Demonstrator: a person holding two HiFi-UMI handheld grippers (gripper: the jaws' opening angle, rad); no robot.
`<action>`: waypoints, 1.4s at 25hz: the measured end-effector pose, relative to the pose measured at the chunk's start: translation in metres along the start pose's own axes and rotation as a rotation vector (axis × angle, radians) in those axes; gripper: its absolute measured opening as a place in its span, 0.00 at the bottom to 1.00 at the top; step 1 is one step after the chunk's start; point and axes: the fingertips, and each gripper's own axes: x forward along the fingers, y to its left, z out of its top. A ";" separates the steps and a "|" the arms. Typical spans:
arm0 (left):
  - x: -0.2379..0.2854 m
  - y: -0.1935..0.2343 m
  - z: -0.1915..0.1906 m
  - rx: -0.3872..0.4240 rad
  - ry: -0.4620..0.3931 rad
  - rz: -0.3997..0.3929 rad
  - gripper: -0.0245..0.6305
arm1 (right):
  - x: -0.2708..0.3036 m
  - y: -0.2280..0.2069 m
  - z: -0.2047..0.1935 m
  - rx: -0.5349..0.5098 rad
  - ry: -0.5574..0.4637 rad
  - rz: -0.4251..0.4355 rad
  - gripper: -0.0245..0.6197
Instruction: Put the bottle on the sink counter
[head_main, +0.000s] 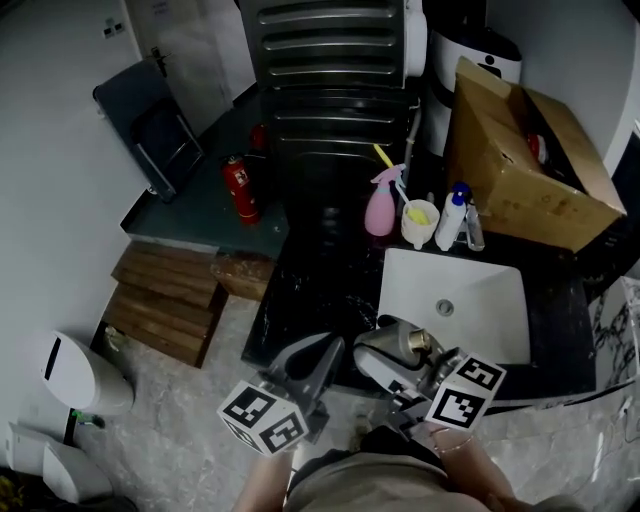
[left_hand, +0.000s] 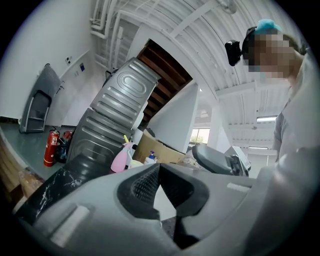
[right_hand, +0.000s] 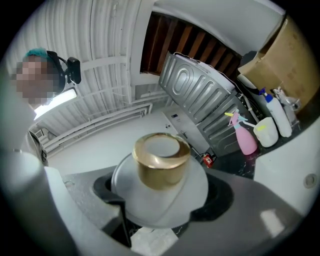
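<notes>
Frosted bottle (right_hand: 160, 182) with a gold cap is clamped in my right claw (right_hand: 162, 202), near the sink's (head_main: 500, 300) front corner. My left claw (left_hand: 159, 175) is closed and empty. That smooth round body could slip, or land in the basin rather than on the dark surface (head_main: 320, 270).

White walls (head_main: 60, 200) close round a pale marbled floor (head_main: 185, 435), where stacked wooden boards (head_main: 165, 295) lie beside the black marbled worktop (head_main: 310, 290). A folded grey chair (head_main: 150, 120) leans on the wall and a ribbed metal panel (head_main: 335, 60) rises behind the worktop; what may be a window (left_hand: 200, 135) glows far off.
</notes>
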 end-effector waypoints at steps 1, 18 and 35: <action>0.007 0.003 0.001 0.001 0.000 0.003 0.05 | 0.002 -0.005 0.005 -0.003 0.001 0.009 0.56; 0.060 0.036 0.000 -0.020 -0.008 0.072 0.05 | 0.017 -0.070 0.034 0.050 0.021 0.039 0.56; 0.083 0.097 0.001 -0.079 0.034 0.049 0.05 | 0.063 -0.117 0.046 0.034 -0.013 -0.069 0.56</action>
